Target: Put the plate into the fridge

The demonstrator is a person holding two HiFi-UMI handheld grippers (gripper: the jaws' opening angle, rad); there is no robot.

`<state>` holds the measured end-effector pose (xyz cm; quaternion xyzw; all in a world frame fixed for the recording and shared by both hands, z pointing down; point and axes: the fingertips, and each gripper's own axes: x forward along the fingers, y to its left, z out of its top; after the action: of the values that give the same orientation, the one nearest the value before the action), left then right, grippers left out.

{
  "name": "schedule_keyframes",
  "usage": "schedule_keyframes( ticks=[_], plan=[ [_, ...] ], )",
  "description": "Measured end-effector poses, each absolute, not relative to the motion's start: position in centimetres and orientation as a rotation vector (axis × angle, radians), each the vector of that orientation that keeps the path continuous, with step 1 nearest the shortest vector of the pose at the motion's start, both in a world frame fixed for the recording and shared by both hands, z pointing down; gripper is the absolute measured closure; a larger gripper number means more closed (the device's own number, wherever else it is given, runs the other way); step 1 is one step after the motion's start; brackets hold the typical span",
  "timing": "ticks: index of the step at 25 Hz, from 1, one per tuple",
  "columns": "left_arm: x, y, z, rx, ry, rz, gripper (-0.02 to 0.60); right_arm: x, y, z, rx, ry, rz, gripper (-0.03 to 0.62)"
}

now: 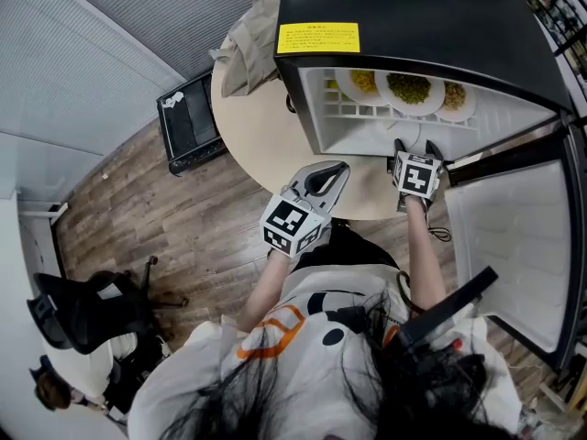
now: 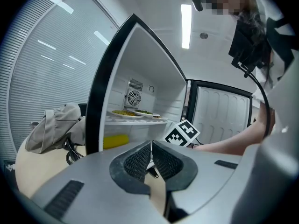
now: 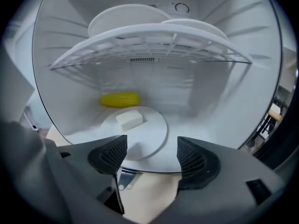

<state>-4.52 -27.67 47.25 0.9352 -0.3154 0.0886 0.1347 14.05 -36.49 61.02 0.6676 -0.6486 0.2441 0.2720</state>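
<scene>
A white plate (image 3: 140,132) with a white block (image 3: 129,120) on it lies on the floor of the open black fridge (image 1: 413,16), next to a yellow corn cob (image 3: 119,99). My right gripper (image 3: 152,155) stands open just in front of the plate's near rim, and its pads touch nothing. In the head view this right gripper (image 1: 415,147) is at the fridge's mouth. The wire shelf (image 3: 149,41) above carries plates of food (image 1: 408,88). My left gripper (image 1: 335,174) hangs over the table with its jaws shut and empty; the left gripper view shows its pads (image 2: 140,160) pressed together.
The fridge stands on a round beige table (image 1: 257,136). Its door (image 1: 514,246) swings open to the right. A grey bag (image 1: 248,39) lies on the table to the fridge's left. On the wooden floor are a black box (image 1: 191,122) and an office chair (image 1: 83,310).
</scene>
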Motion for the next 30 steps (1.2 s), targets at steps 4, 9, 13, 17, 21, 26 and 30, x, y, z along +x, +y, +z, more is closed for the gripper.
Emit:
schedule_keyframes(
  ticks=[4,9,13,17,21,26,30],
  plan=[
    [-4.4,-27.4,46.9,2.723,-0.901,0.249,0.563,14.0,-35.5,60.1,1.822,-1.790,0.719,0.273],
    [-4.5,-26.8,46.5,2.738,-0.891,0.244,0.563,13.1,-33.9,57.9,1.824,-1.901,0.759,0.274],
    [-4.8,-26.1,45.4,2.759,-0.890,0.223,0.563,11.6,-32.3,56.0,1.832,-2.022,0.851,0.275],
    [-5.1,-24.9,45.1,2.774,-0.877,0.222,0.563,10.1,-30.3,54.2,1.839,-2.086,0.900,0.276],
    [-5.8,-23.2,45.2,2.773,-0.869,0.223,0.563,8.4,-27.9,53.1,1.813,-2.120,0.900,0.278],
    [-6.9,-20.2,46.0,2.753,-0.849,0.235,0.563,6.7,-24.2,51.4,1.841,-2.163,0.901,0.367],
    [-7.5,-17.8,47.1,2.730,-0.832,0.256,0.563,5.4,-21.0,50.8,1.842,-2.191,0.905,0.426]
  ],
)
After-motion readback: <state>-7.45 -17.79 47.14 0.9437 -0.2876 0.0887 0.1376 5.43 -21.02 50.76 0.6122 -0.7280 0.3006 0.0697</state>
